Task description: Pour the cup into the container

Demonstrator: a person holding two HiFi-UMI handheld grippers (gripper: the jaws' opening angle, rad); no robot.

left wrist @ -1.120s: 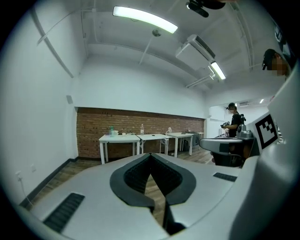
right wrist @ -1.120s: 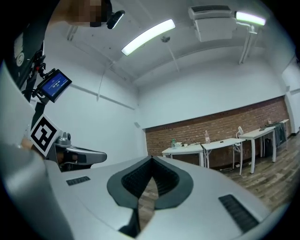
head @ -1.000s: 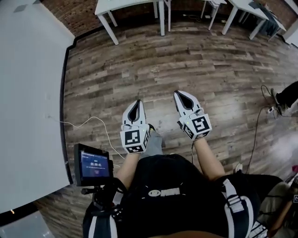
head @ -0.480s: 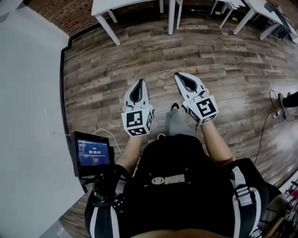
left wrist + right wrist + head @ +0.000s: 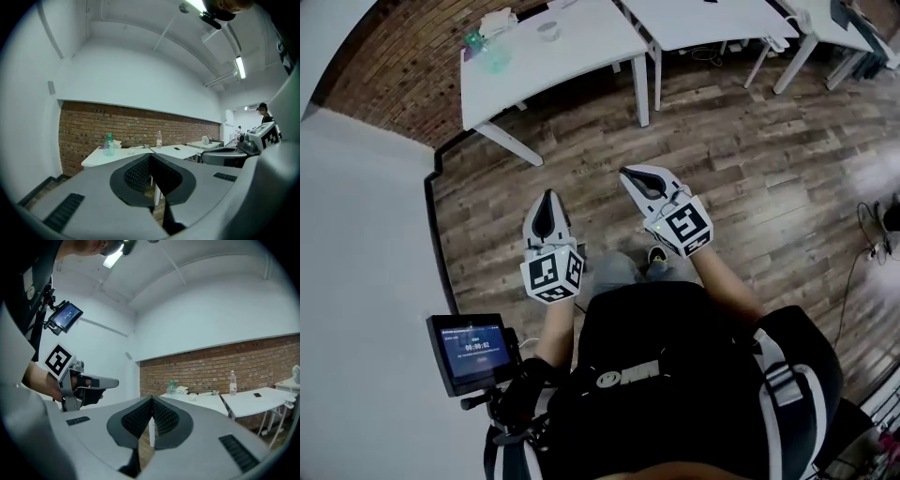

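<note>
Seemingly heading toward white tabletop (image 5: 581,52) at 11 o'clock, small white cup (image 5: 547,30) sitting on it; grey left gripper (image 5: 546,208) and grey right gripper (image 5: 642,180) both pinching closed, carrying nothing; next move calling for stepping nearer, opening jaws

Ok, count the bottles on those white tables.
2: a green bottle near the left end of the white table, and a clear bottle farther right, where the tables meet. More may be hidden.

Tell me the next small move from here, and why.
Probably a step forward toward the white table. What looks like the cup sits there near a green bottle, well out of reach. The left hand-held gripper and right hand-held gripper are shut and empty above the wooden floor.
</note>
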